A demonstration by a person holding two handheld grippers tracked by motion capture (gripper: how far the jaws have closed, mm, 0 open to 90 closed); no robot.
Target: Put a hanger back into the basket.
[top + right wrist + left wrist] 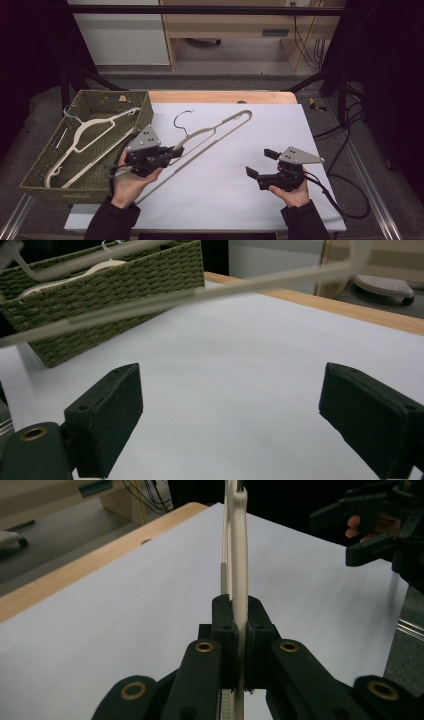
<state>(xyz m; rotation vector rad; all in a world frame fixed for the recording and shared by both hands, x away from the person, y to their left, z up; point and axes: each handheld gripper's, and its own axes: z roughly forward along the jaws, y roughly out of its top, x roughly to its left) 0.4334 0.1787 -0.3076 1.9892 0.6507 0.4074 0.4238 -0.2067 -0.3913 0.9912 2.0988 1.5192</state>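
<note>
High view: left hand-held gripper (pixel 176 149) clamped on hanger (pixel 220 131) arm, likely to carry it | basket (pixel 142 117) with second hanger (pixel 80 137) just left of it | right hand-held gripper (pixel 261 162) jaws apart, empty, near counter (pixel 225 190), perhaps ready to assist

I seem to be working in a lab: black metal frame bars (pixel 200 10), loose black cables (pixel 310 47), white-covered wooden counter (pixel 260 200).

no readable text, labels, brands or numbers anywhere
</note>
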